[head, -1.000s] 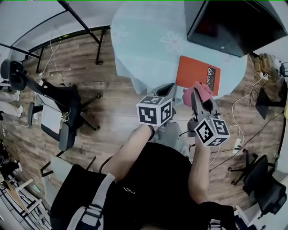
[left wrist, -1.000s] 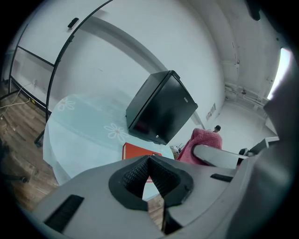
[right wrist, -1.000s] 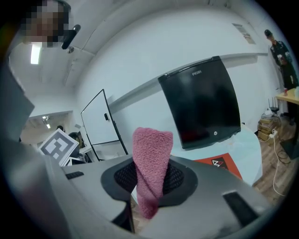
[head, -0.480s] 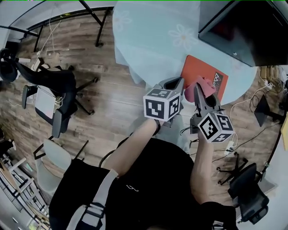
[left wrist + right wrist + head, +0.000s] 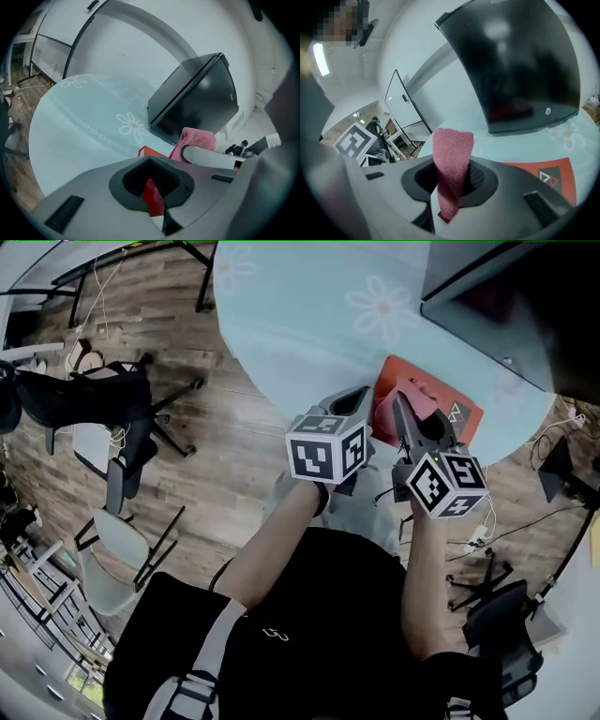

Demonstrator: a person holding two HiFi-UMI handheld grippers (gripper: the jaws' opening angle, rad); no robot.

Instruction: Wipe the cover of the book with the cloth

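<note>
My right gripper [image 5: 405, 407] has its jaws pinched on the pink terry cloth [image 5: 451, 159], which stands up out of them in a folded tuft over the orange-red book [image 5: 461, 401]. The book lies flat by the near edge of the pale blue, daisy-printed surface [image 5: 281, 315], in front of the black monitor [image 5: 497, 296]. My left gripper [image 5: 354, 401] hangs just beside the book's corner, jaws drawn together on nothing, red showing through the slit. My worry is that nothing pins the book, so a wipe towards me could push it off the edge. The pinch on the cloth also looks narrow, and dragging might pull it free.
</note>
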